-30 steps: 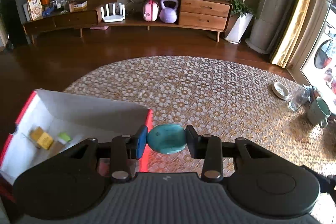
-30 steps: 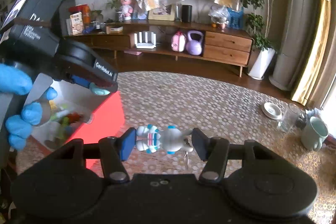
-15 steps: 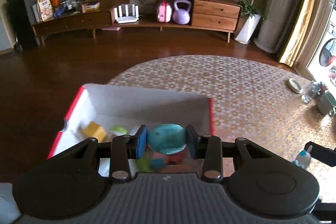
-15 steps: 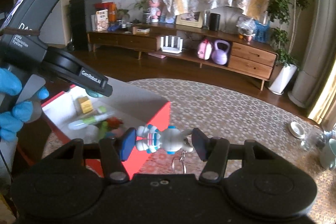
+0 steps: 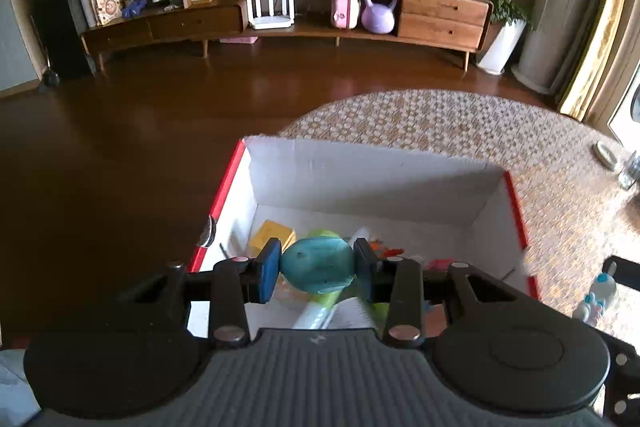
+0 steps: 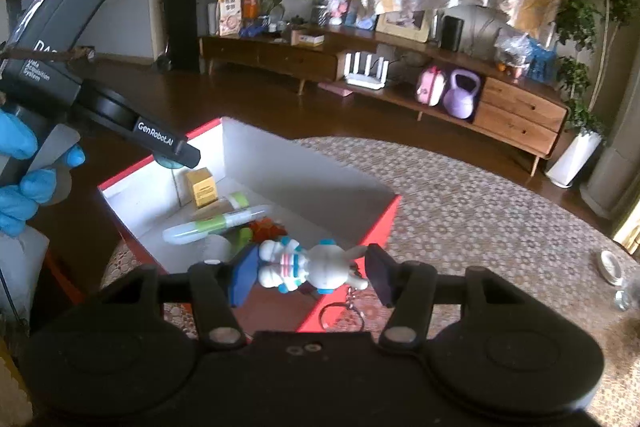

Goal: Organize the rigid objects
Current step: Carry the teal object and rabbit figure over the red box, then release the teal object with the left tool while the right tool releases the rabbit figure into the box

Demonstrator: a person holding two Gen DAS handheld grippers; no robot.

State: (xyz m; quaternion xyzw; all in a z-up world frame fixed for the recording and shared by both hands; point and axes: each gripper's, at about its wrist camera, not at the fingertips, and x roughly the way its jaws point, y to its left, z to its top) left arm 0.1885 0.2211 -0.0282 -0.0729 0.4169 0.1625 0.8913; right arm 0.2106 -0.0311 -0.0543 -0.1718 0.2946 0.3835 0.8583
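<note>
Over the red box (image 5: 514,205) the left gripper (image 5: 316,269) clamps a smooth teal egg (image 5: 317,264) across its middle, hard-looking and probably slippery, while the right gripper (image 6: 306,269) pinches a light, rigid rabbit keychain (image 6: 308,265) by its ends above the box's edge.

Counter: we see a round counter (image 5: 460,123) under a patterned lace-like cloth, its near edge curving against the dark wood floor (image 5: 120,155).
Box: we find a red box (image 6: 384,215) with white inner walls resting open on the counter's left part, near its rim.
Far right edge: we make out a small white dish (image 6: 611,267) lying on the cloth, and a clear glass item (image 5: 630,171) just beside it.
Cloth between: we see bare patterned cloth stretching from the box to the dish.
</note>
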